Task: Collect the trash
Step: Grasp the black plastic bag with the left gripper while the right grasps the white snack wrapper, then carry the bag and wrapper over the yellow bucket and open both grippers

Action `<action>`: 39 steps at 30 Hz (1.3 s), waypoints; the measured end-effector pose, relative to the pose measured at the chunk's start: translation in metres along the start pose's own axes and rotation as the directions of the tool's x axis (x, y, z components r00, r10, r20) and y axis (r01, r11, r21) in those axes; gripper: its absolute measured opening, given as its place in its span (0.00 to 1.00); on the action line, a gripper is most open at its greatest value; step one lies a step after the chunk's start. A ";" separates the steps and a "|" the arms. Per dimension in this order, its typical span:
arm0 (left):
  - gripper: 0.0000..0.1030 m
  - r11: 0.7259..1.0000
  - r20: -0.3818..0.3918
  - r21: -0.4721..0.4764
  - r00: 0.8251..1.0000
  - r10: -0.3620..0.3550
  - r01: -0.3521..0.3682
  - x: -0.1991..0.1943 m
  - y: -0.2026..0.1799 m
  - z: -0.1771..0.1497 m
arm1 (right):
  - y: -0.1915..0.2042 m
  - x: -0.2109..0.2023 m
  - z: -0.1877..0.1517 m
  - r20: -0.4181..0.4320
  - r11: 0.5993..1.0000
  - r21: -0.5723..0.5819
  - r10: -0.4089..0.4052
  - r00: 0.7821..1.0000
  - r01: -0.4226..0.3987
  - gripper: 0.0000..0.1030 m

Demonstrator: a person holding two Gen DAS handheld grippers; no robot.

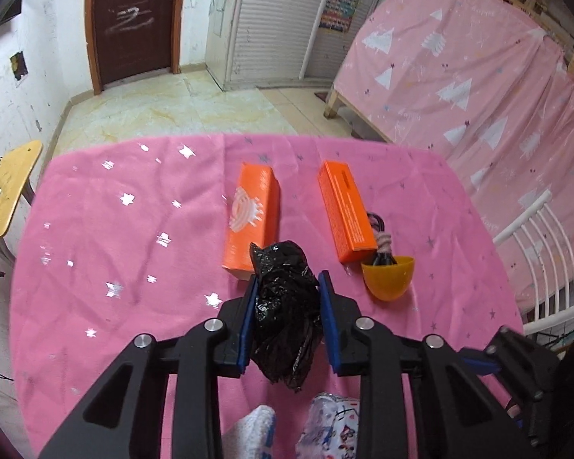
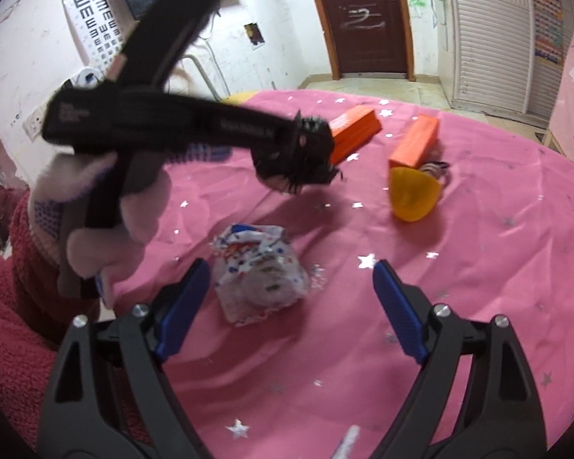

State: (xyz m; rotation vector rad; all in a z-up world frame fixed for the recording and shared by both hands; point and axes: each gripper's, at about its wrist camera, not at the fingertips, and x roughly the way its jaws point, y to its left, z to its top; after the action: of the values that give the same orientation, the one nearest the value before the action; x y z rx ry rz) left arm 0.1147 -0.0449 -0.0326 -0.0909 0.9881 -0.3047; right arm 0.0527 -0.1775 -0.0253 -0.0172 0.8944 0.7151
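Note:
My left gripper is shut on a crumpled black plastic bag, its blue pads pressing both sides just above the pink tablecloth. The right wrist view shows that same gripper blurred, held by a gloved hand, with the bag in its tips. My right gripper is open. A crumpled white printed wrapper lies on the cloth between its fingers, nearer the left one and not pressed. The wrapper also shows at the bottom of the left wrist view.
Two orange boxes lie beyond the bag. A yellow half-shell cup with a black cord in it sits to the right. A white chair, a pink-draped bed and a wooden stool surround the round table.

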 end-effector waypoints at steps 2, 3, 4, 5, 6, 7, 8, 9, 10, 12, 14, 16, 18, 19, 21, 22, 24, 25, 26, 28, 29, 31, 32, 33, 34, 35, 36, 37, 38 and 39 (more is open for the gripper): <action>0.21 1.000 0.013 -0.012 1.000 0.000 0.000 -0.006 0.005 0.001 | 0.004 0.006 0.002 -0.013 1.000 -0.011 0.009 1.000 -0.009 0.82; 0.21 1.000 0.018 -0.017 1.000 0.002 -0.001 -0.009 0.008 0.002 | 0.007 0.010 0.002 -0.022 1.000 -0.016 0.014 1.000 -0.014 0.82; 0.21 1.000 0.026 -0.025 1.000 0.005 -0.004 -0.013 0.011 0.002 | 0.010 0.013 0.003 -0.030 1.000 -0.021 0.017 0.999 -0.018 0.83; 0.21 0.999 0.032 -0.033 0.999 0.006 -0.005 -0.015 0.014 0.003 | 0.012 0.016 0.003 -0.039 0.999 -0.027 0.022 0.999 -0.023 0.83; 0.21 0.999 0.037 -0.040 0.999 0.006 -0.005 -0.017 0.016 0.003 | 0.015 0.019 0.003 -0.045 0.999 -0.033 0.025 0.999 -0.027 0.83; 0.21 0.999 0.042 -0.046 0.999 0.008 -0.006 -0.020 0.018 0.003 | 0.019 0.022 0.002 -0.052 0.999 -0.040 0.027 0.998 -0.029 0.83; 0.21 0.999 0.046 -0.052 0.999 0.010 -0.007 -0.020 0.022 0.004 | 0.022 0.026 0.003 -0.060 0.998 -0.049 0.024 0.998 -0.027 0.83; 0.21 0.998 0.048 -0.057 0.999 0.011 -0.009 -0.022 0.023 0.005 | 0.023 0.028 0.003 -0.066 0.998 -0.054 0.021 0.998 -0.025 0.83; 0.21 0.998 0.050 -0.061 0.999 0.015 -0.012 -0.023 0.026 0.005 | 0.025 0.030 0.003 -0.072 0.998 -0.058 0.015 0.997 -0.019 0.83; 0.21 0.998 0.054 -0.064 0.998 0.024 -0.020 -0.023 0.028 0.005 | 0.028 0.036 0.003 -0.084 0.997 -0.075 -0.016 0.996 0.009 0.82; 0.21 0.997 0.055 -0.067 0.998 0.029 -0.025 -0.023 0.029 0.005 | 0.030 0.040 0.003 -0.090 0.996 -0.089 -0.041 0.995 0.033 0.65; 0.21 0.997 0.053 -0.070 0.998 0.030 -0.026 -0.023 0.030 0.004 | 0.031 0.040 0.004 -0.083 0.993 -0.100 -0.066 0.994 0.058 0.52; 0.21 0.997 0.051 -0.070 0.998 0.030 -0.027 -0.023 0.030 0.002 | 0.028 0.039 0.005 -0.077 0.993 -0.101 -0.072 0.994 0.064 0.45; 0.21 0.997 0.051 -0.069 0.998 0.031 -0.028 -0.023 0.029 0.002 | 0.028 0.039 0.005 -0.073 0.993 -0.100 -0.073 0.995 0.066 0.44; 0.21 0.997 0.051 -0.065 0.998 0.035 -0.031 -0.023 0.027 0.002 | 0.025 0.036 0.006 -0.057 0.993 -0.096 -0.072 0.996 0.067 0.43; 0.21 0.997 0.051 -0.063 0.998 0.036 -0.032 -0.023 0.025 0.003 | 0.024 0.034 0.008 -0.049 0.993 -0.094 -0.070 0.996 0.065 0.43; 0.21 0.998 0.053 -0.055 0.998 0.037 -0.034 -0.023 0.022 0.004 | 0.023 0.027 0.007 -0.029 0.994 -0.090 -0.067 0.997 0.064 0.43; 0.21 0.998 0.054 -0.052 0.998 0.037 -0.035 -0.023 0.021 0.004 | 0.021 0.024 0.007 -0.020 0.994 -0.086 -0.070 0.997 0.068 0.43; 0.21 0.998 0.055 -0.047 0.998 0.039 -0.037 -0.023 0.018 0.004 | 0.017 0.020 0.010 -0.011 0.995 -0.076 -0.067 0.998 0.066 0.43; 0.21 0.999 0.057 -0.036 0.998 0.040 -0.038 -0.024 0.011 0.005 | 0.008 0.014 0.009 0.010 0.996 -0.052 -0.067 0.998 0.067 0.43; 0.21 0.999 0.058 -0.032 0.998 0.040 -0.038 -0.025 0.010 0.004 | 0.002 0.009 0.009 0.022 0.996 -0.038 -0.075 0.997 0.076 0.43; 0.21 0.999 0.060 -0.019 0.997 0.040 -0.039 -0.026 0.002 0.006 | -0.008 0.002 0.008 0.041 0.996 -0.014 -0.084 0.996 0.085 0.43; 0.21 0.999 0.061 -0.014 0.997 0.039 -0.039 -0.026 -0.001 0.006 | -0.015 -0.004 0.008 0.055 0.996 0.004 -0.090 0.994 0.090 0.43; 0.21 0.999 0.061 -0.007 0.997 0.039 -0.038 -0.026 -0.005 0.008 | -0.023 -0.007 0.008 0.064 0.995 0.016 -0.095 0.993 0.094 0.43; 0.21 0.999 0.061 0.004 0.997 0.037 -0.038 -0.026 -0.012 0.009 | -0.027 -0.011 0.008 0.075 0.994 0.029 -0.104 0.992 0.102 0.43; 0.21 0.999 0.061 0.010 0.997 0.036 -0.037 -0.026 -0.016 0.009 | -0.033 -0.016 0.007 0.086 0.993 0.043 -0.114 0.990 0.110 0.43; 0.21 0.999 0.061 0.017 0.997 0.035 -0.036 -0.025 -0.020 0.010 | -0.041 -0.022 0.004 0.099 0.991 0.060 -0.122 0.988 0.117 0.43; 0.21 0.999 0.061 0.029 0.998 0.033 -0.035 -0.024 -0.028 0.011 | -0.047 -0.027 0.003 0.110 0.989 0.074 -0.133 0.985 0.125 0.43; 0.21 0.999 0.060 0.036 0.998 0.031 -0.033 -0.024 -0.032 0.011 | -0.051 -0.032 0.001 0.117 0.988 0.084 -0.141 0.983 0.131 0.43; 0.21 0.999 0.059 0.044 0.998 0.028 -0.031 -0.023 -0.037 0.012 | -0.058 -0.038 -0.001 0.129 0.985 0.101 -0.151 0.980 0.138 0.43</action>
State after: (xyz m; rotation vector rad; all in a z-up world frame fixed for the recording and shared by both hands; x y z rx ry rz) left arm 0.1051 -0.0745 0.0010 -0.0440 0.9236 -0.2955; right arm 0.0696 -0.2440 -0.0145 0.0473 0.7859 0.5325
